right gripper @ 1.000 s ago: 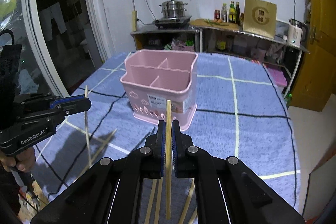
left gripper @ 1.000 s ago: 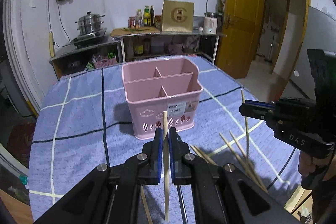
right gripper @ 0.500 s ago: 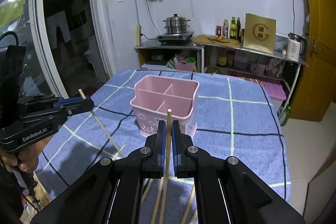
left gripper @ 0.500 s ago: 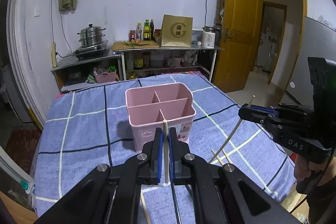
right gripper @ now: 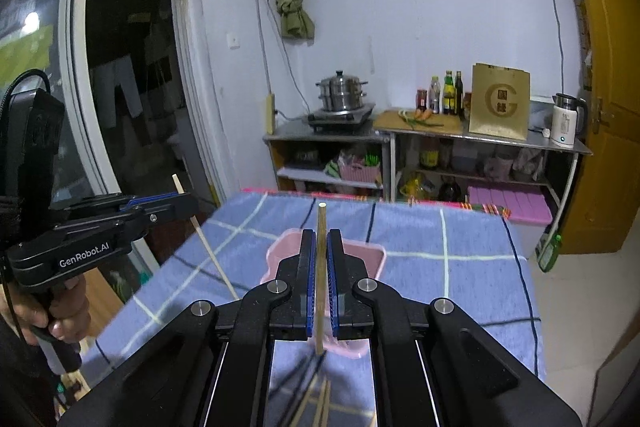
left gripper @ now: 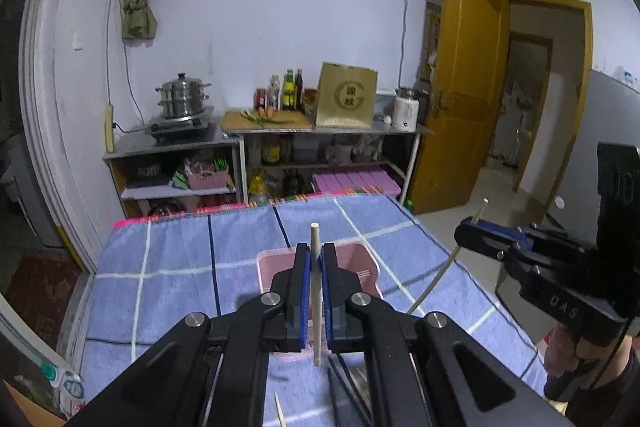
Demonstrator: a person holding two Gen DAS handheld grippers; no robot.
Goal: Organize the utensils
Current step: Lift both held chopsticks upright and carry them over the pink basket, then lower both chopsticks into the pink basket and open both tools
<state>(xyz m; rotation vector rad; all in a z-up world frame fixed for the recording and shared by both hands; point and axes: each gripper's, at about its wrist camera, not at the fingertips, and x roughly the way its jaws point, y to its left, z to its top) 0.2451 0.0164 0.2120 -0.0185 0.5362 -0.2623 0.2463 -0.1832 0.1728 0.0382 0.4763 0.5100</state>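
My left gripper [left gripper: 315,255] is shut on a pale wooden chopstick [left gripper: 315,291] held upright. My right gripper [right gripper: 321,241] is shut on another wooden chopstick [right gripper: 320,279], also upright. Both are raised above the pink divided utensil basket [left gripper: 362,263], which sits on the blue checked tablecloth and is mostly hidden behind the jaws; it also shows in the right wrist view [right gripper: 370,257]. Each gripper shows in the other's view: the right gripper [left gripper: 476,233] at the right, the left gripper [right gripper: 176,203] at the left. Several loose chopsticks [right gripper: 316,403] lie on the cloth below.
The table [left gripper: 168,255] is covered by a blue cloth with dark and white lines. Behind it stand metal shelves with a steamer pot [left gripper: 182,101], bottles [left gripper: 286,95] and a gold box [left gripper: 346,95]. A yellow door [left gripper: 468,87] stands open at the right.
Both grippers have lifted higher with their chopsticks and tilted up, so the basket has dropped lower in view and sits behind the jaws.
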